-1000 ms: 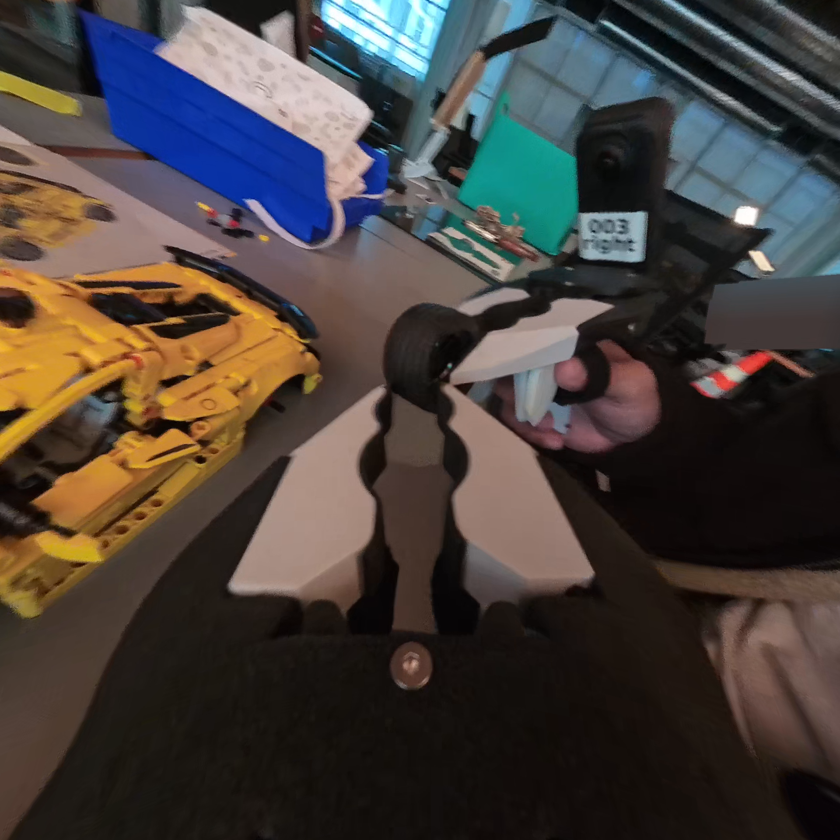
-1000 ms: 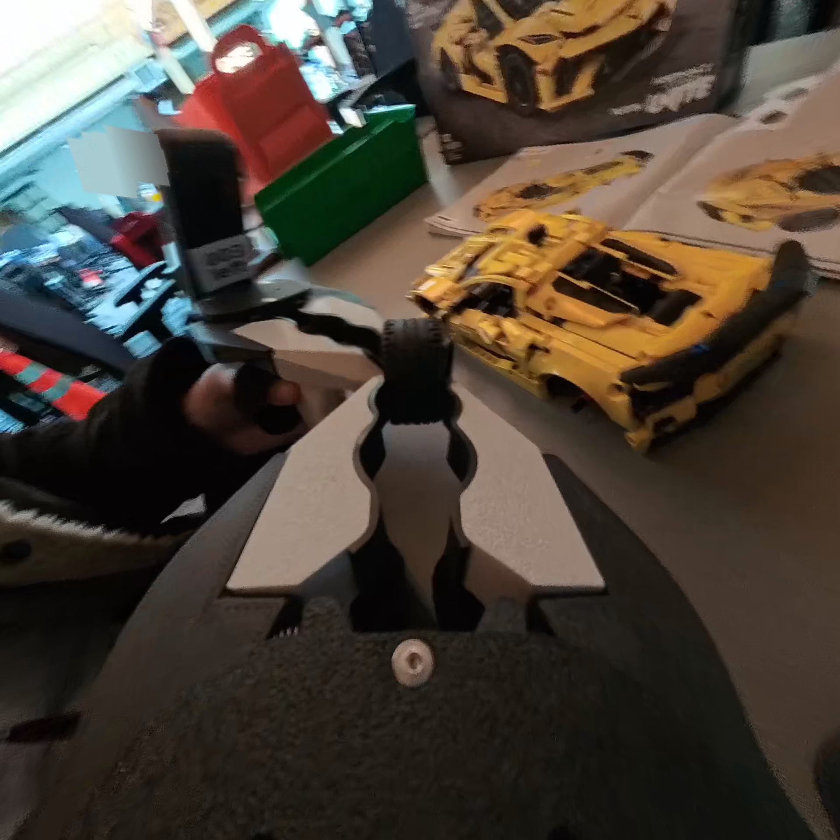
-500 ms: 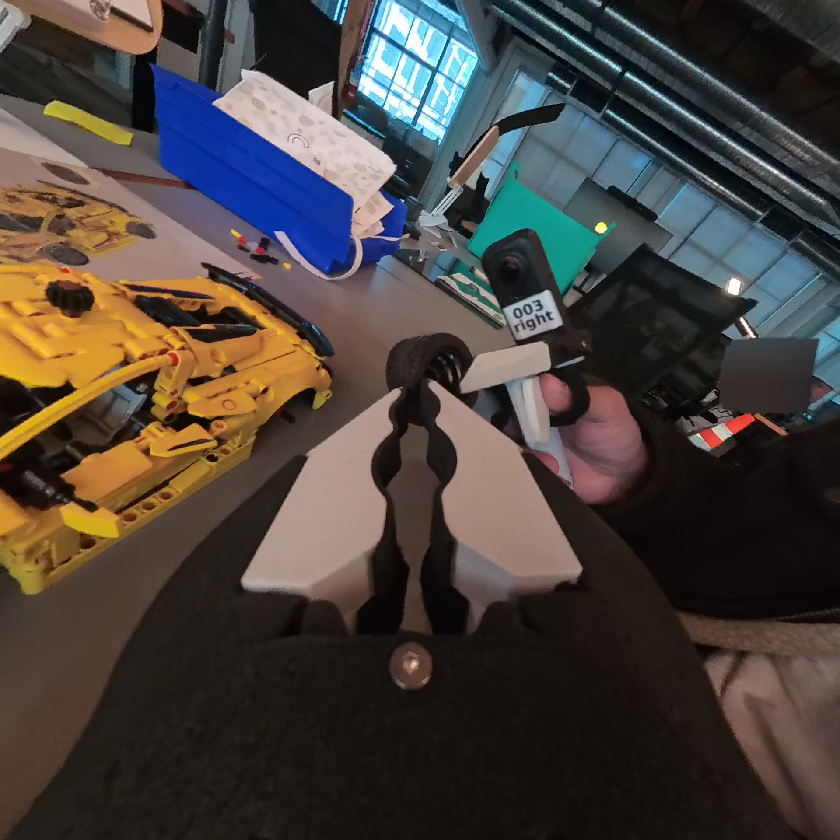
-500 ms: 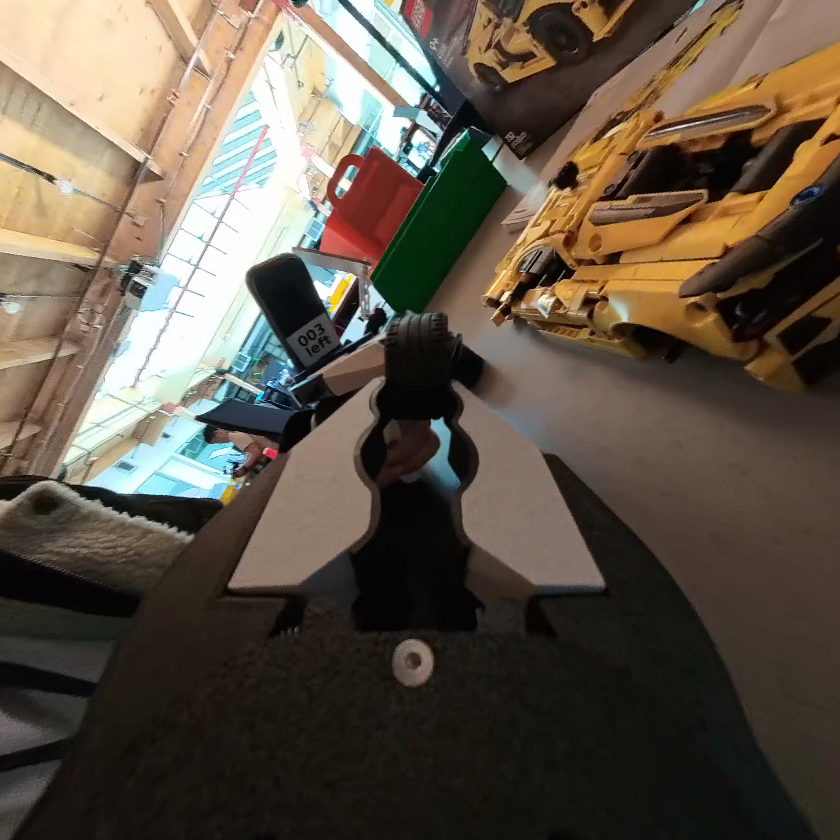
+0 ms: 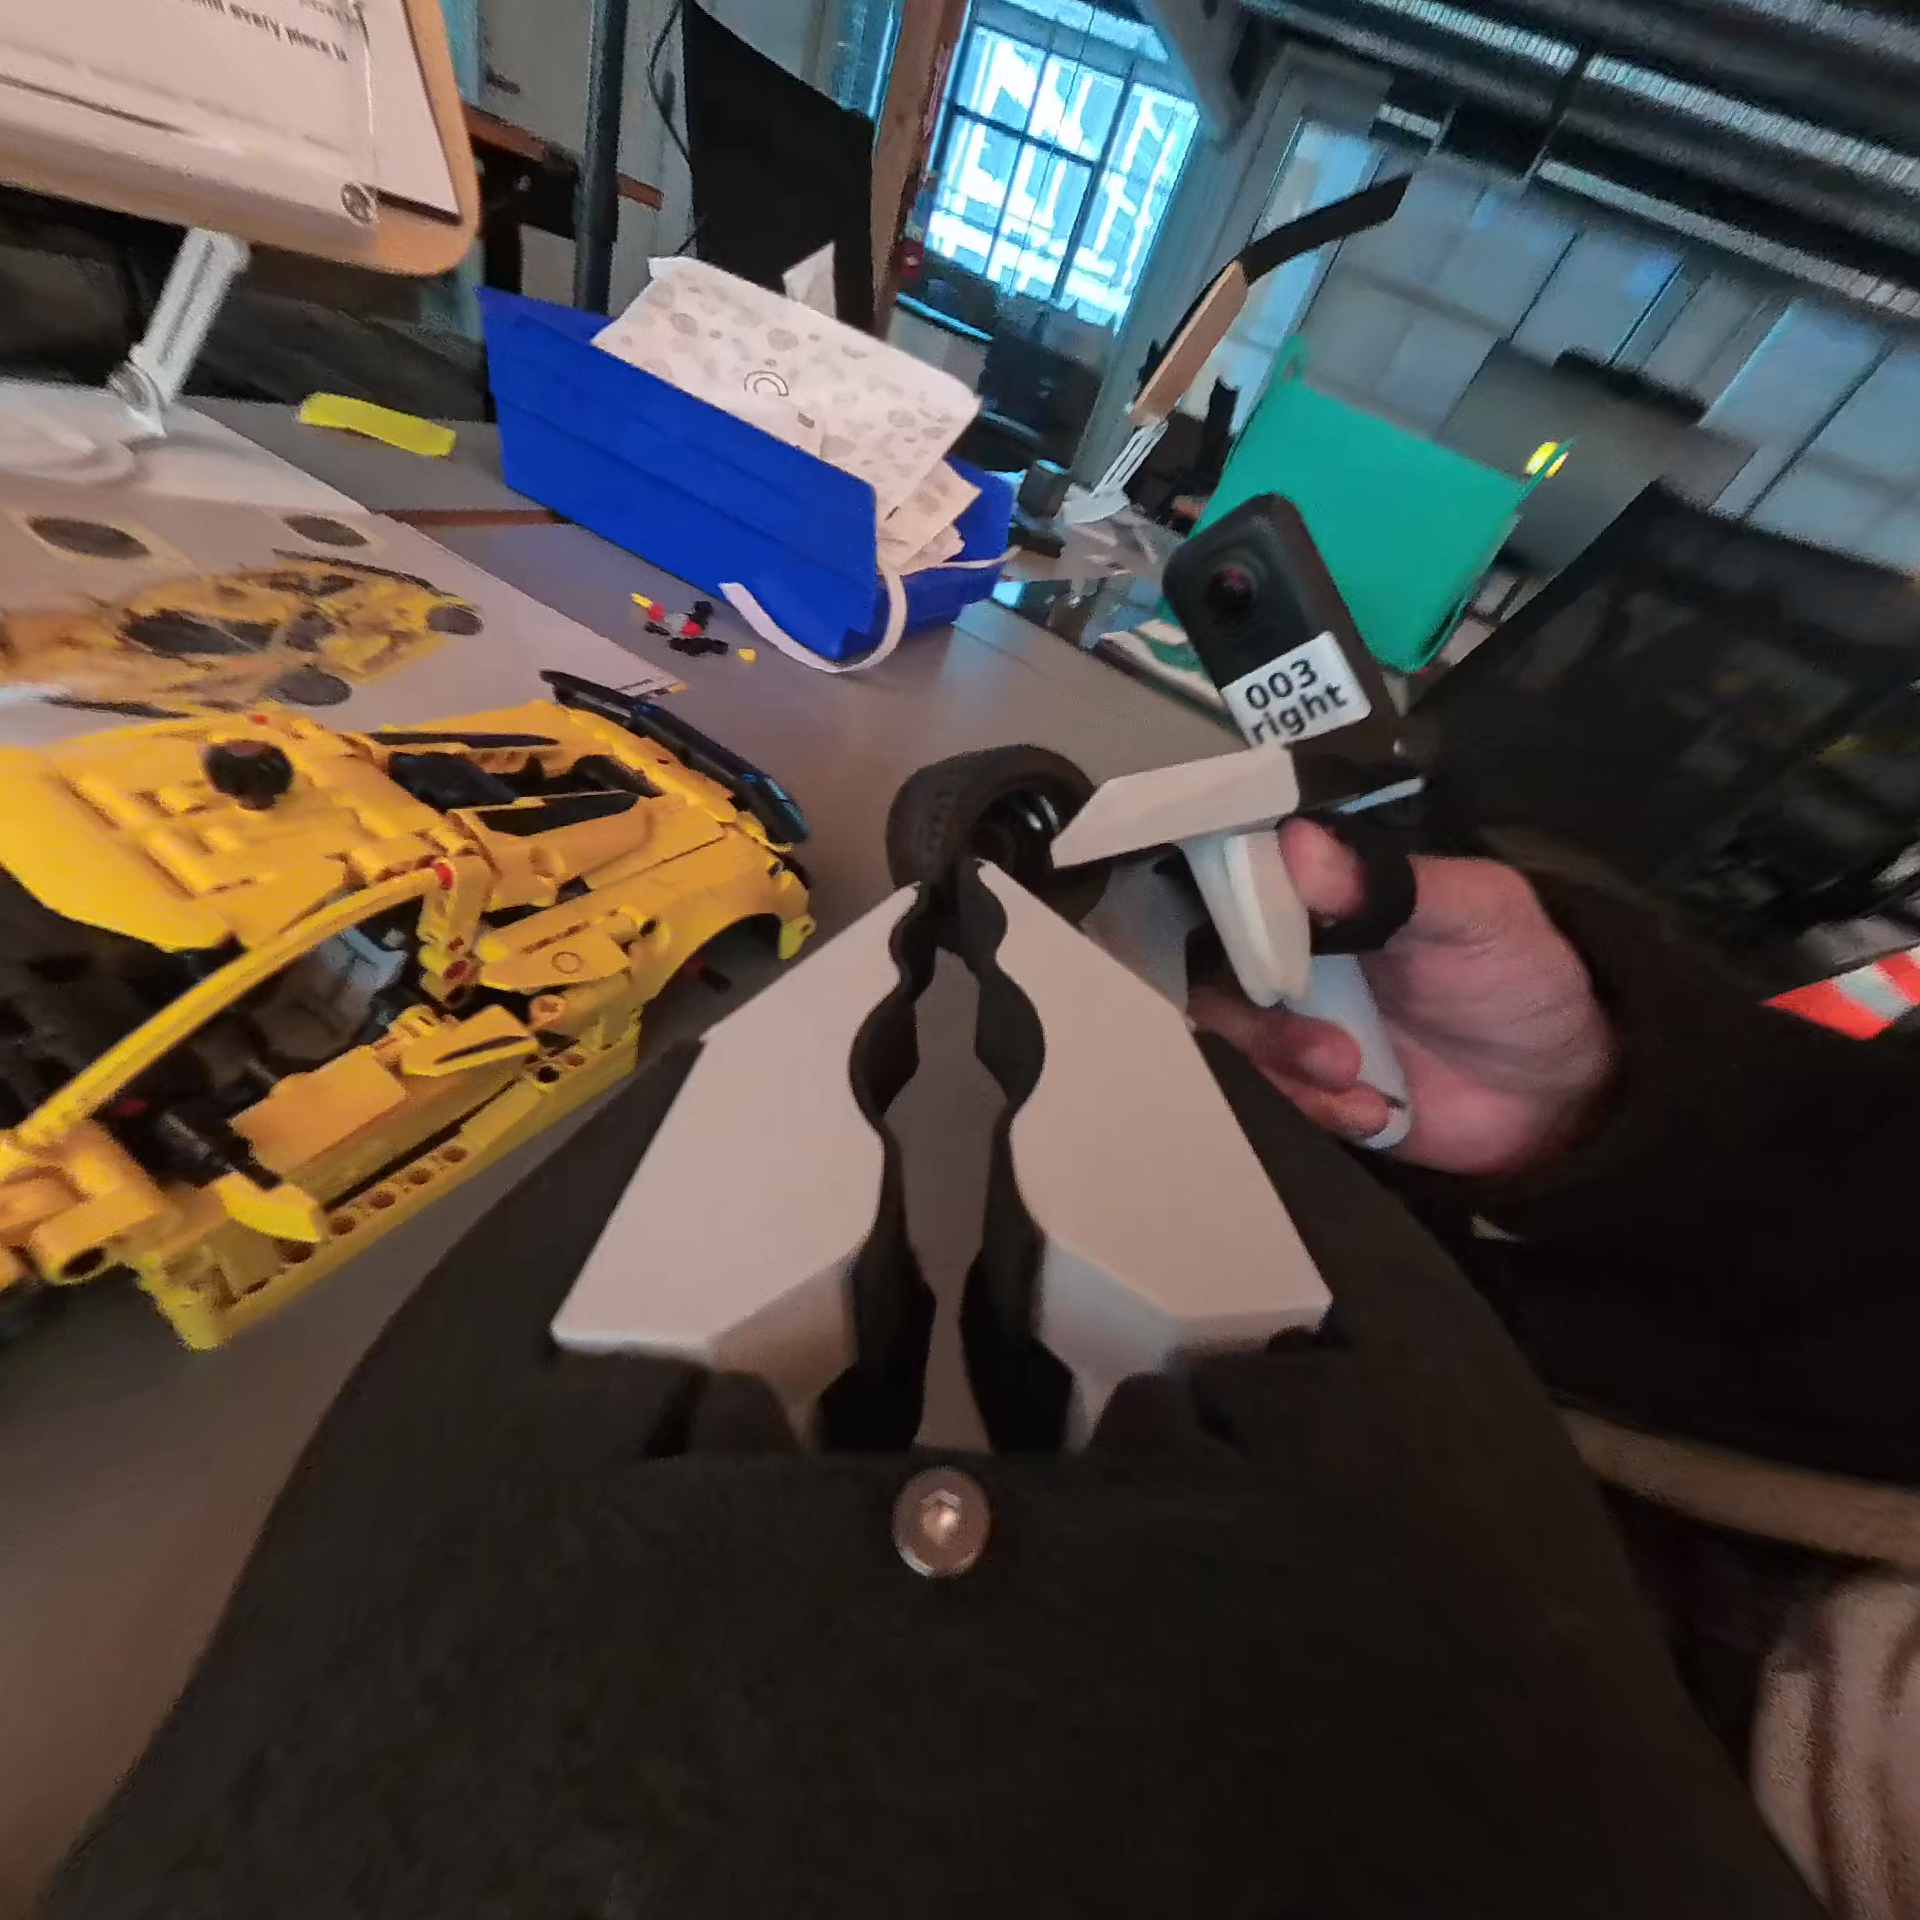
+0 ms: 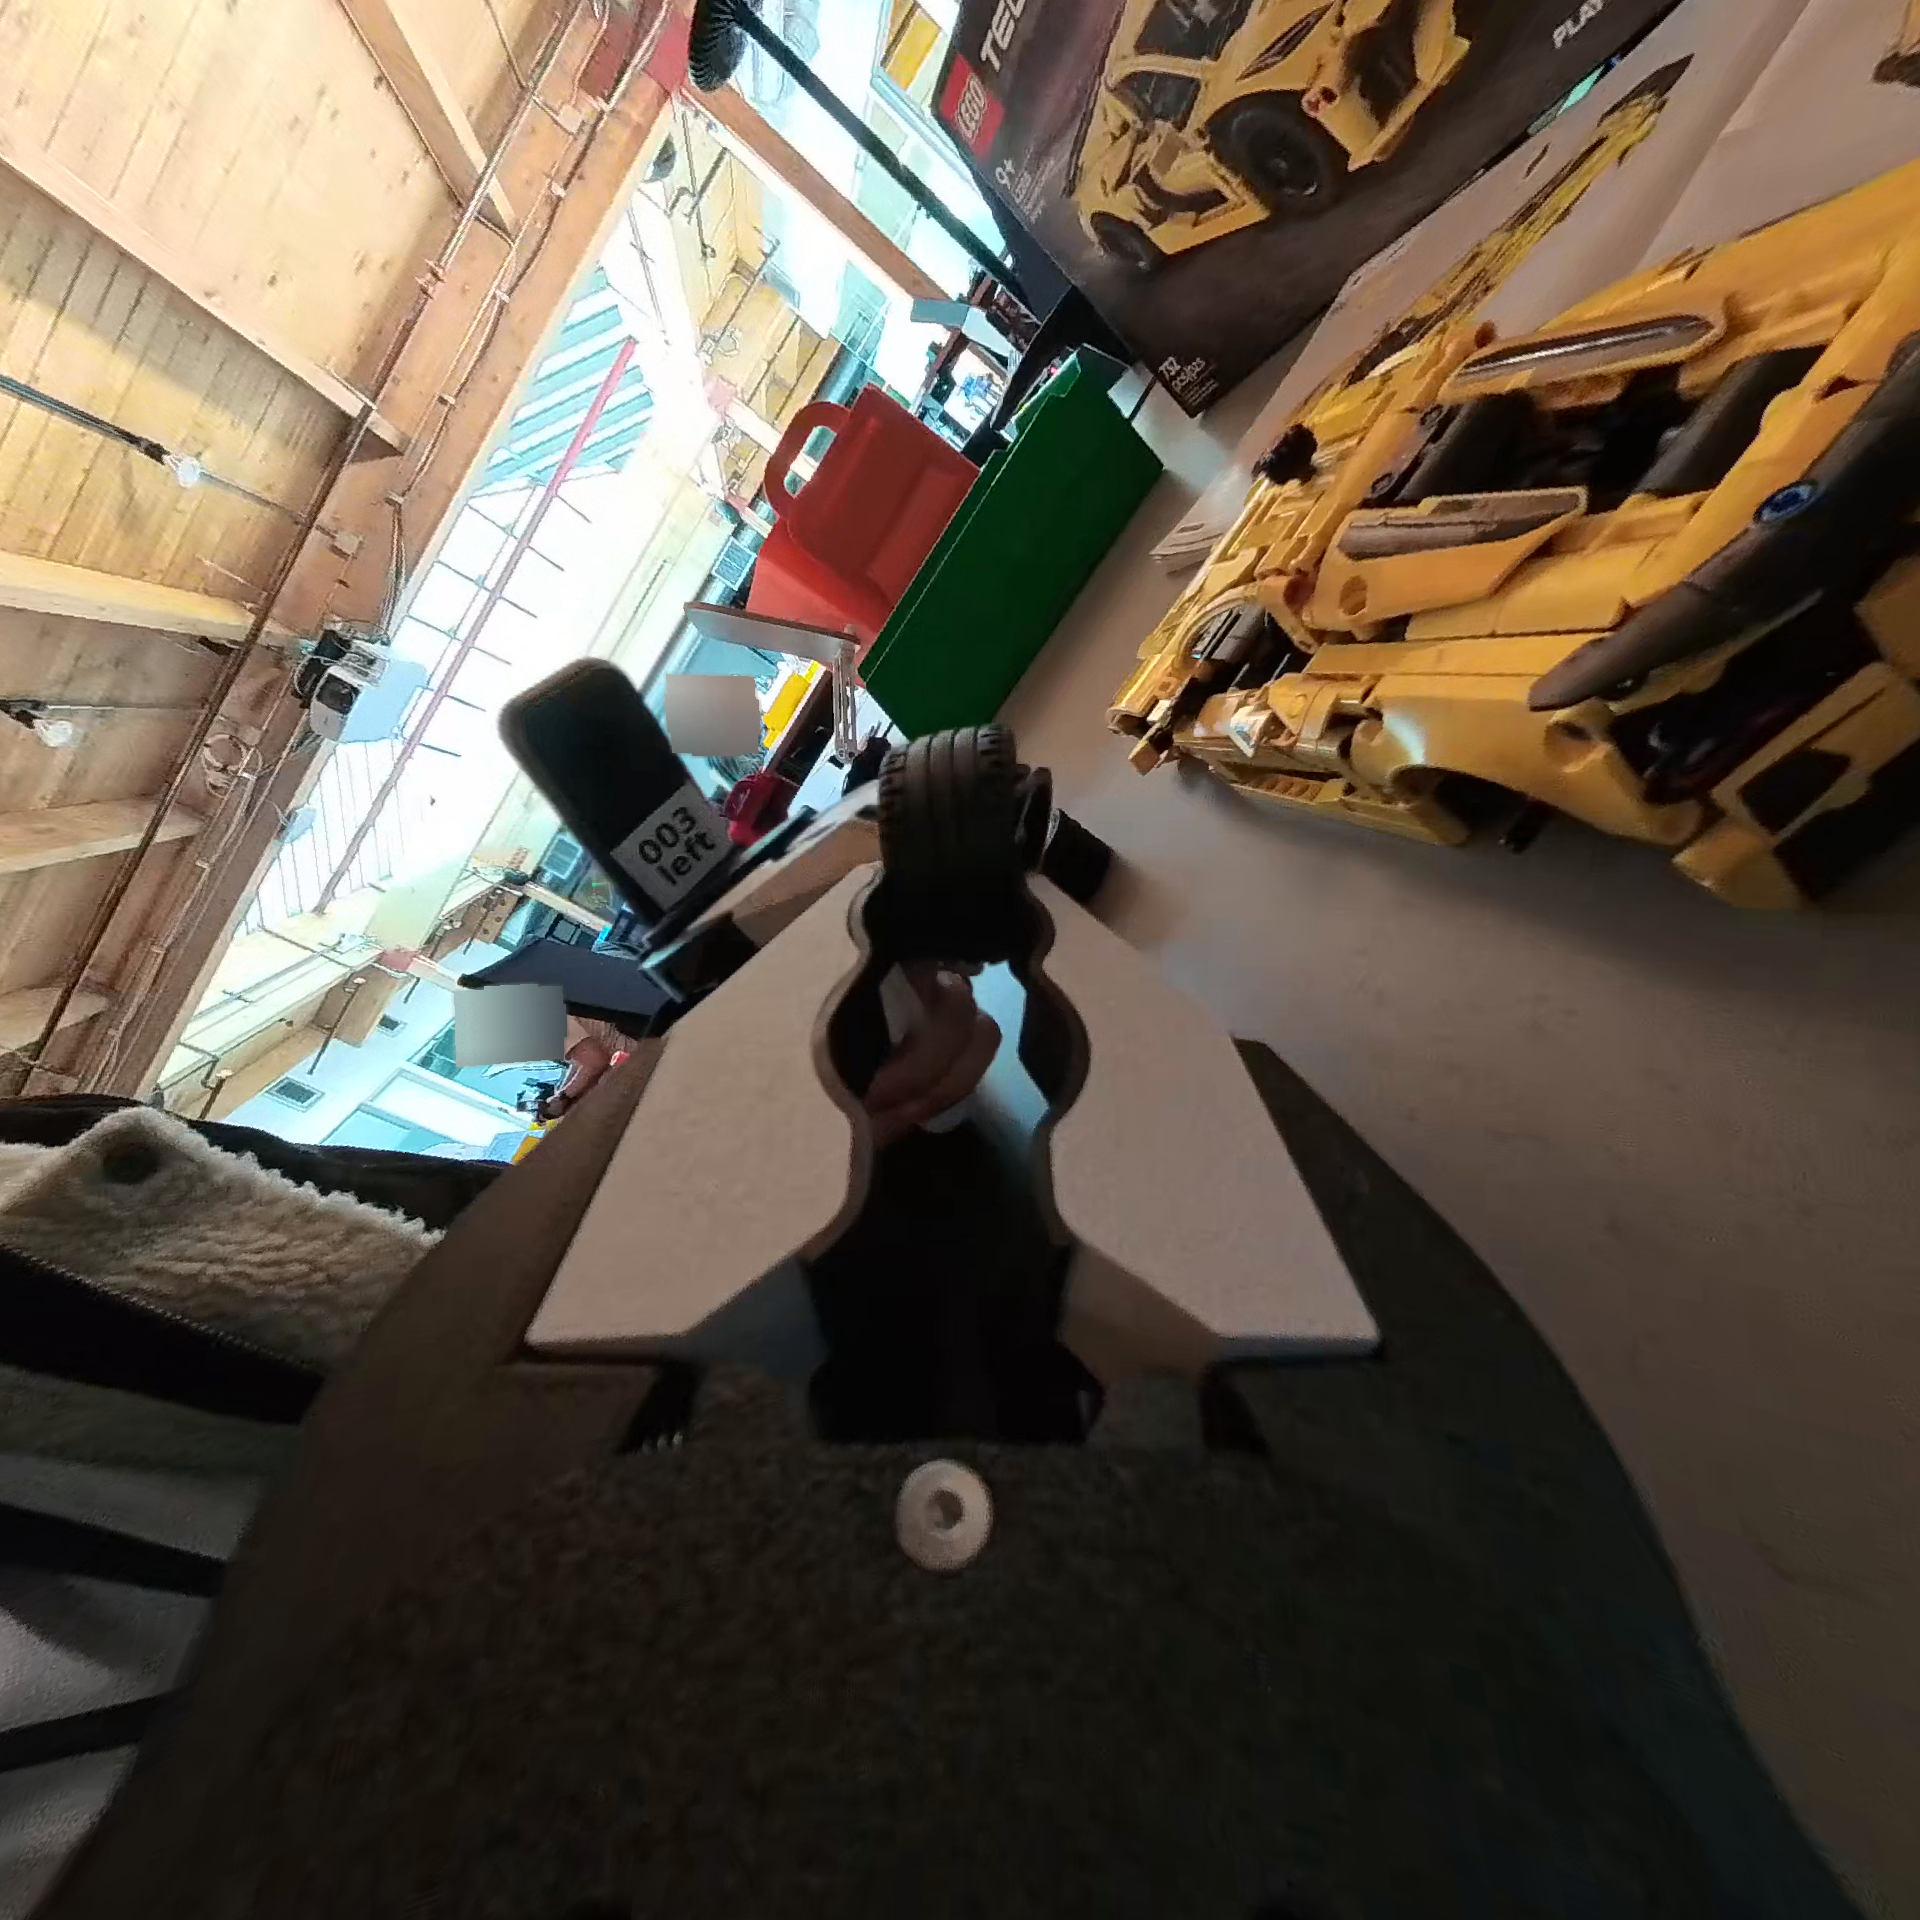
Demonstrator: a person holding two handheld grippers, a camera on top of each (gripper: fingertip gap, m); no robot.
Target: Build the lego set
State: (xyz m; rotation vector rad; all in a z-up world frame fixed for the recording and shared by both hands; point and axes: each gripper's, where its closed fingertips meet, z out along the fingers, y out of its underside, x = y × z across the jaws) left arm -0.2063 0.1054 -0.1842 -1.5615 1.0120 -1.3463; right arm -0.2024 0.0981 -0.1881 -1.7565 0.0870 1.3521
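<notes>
A black wheel [image 5: 940, 805] is held in the air between both grippers. My left gripper [image 5: 951, 891] is shut, its tips pinching the wheel's lower edge. My right gripper [image 6: 951, 914] is shut on the wheel's tread [image 6: 951, 821]. In the left wrist view its white fingers [image 5: 1174, 805] reach in from the right. The left gripper's fingers [image 6: 727, 920] cross behind the wheel in the right wrist view. The yellow lego car [image 5: 364, 935] lies on the table to the left, also in the right wrist view [image 6: 1507, 623]; its near wheel arch holds no wheel.
An open instruction booklet [image 5: 208, 582] lies behind the car. A blue bin [image 5: 686, 499] with paper stands at the back, small loose parts [image 5: 681, 629] in front of it. A green bin [image 6: 1008, 561], a red container [image 6: 852, 520] and the set box [image 6: 1247, 135] stand beyond the car. Both grippers' tips are close together, under 4 cm apart.
My left jaws have closed from a wider gap onto the wheel's edge. The right gripper has rolled over, tilting its view, still holding the wheel. The car has not moved.
</notes>
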